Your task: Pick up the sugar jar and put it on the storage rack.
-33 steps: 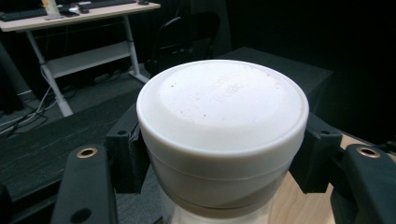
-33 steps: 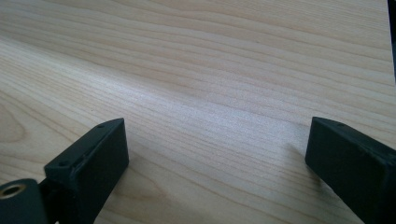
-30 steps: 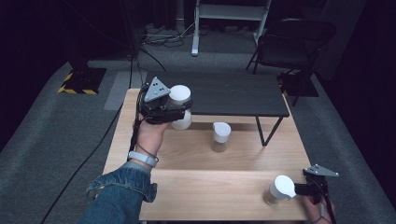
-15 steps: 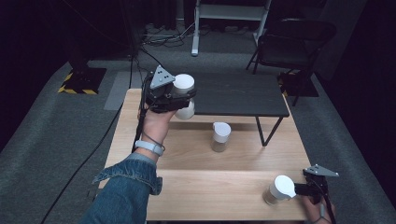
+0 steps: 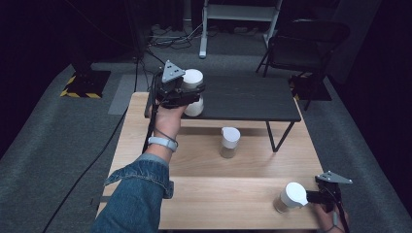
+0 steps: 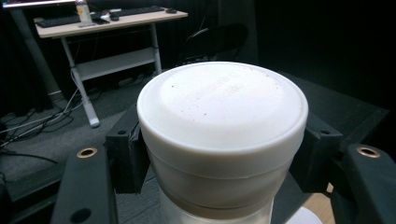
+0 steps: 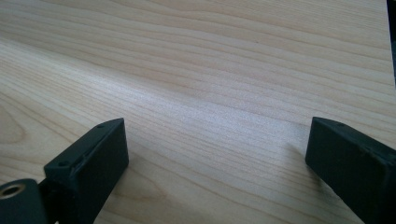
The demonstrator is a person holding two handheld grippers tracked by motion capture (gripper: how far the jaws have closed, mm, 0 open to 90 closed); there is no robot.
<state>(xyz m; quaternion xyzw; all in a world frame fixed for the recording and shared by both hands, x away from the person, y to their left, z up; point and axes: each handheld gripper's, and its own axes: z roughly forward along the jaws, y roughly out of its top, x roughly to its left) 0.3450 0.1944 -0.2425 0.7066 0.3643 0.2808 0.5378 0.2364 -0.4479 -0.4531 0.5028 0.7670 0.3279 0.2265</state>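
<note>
High view, items as they stand.

Left gripper (image 5: 190, 93): held up over the near left edge of the black shelf (image 5: 252, 99), a grey plate on top. Its jaws are clamped on a white-lidded jar (image 5: 193, 92), one jaw at each side of the jar just under the lid. In the left gripper view the jar (image 6: 222, 140) sits squarely between the two black pads (image 6: 126, 156), lid uppermost, both pads touching its wall. Behind the jar in that view: a desk (image 6: 105, 21) and a dark chair (image 6: 215, 42), well off.

Left hand (image 5: 167, 119): wrapped round the gripper's handle, a pale band on the wrist, a denim sleeve (image 5: 138, 194) below it.

Second jar (image 5: 229, 141): upright on the wood table (image 5: 194, 160), free of both grippers, to the right of and nearer than the left jaws, just in front of the shelf.

Right gripper (image 5: 316, 196): low at the near right corner of the table. A third jar (image 5: 290, 196) stands just ahead of its jaw tips; from above, contact cannot be told. In the right gripper view the jaws stand wide apart with bare wood (image 7: 210, 93) between them, gripping nothing; the fingertips (image 7: 100, 149) sit close over the tabletop.
</note>
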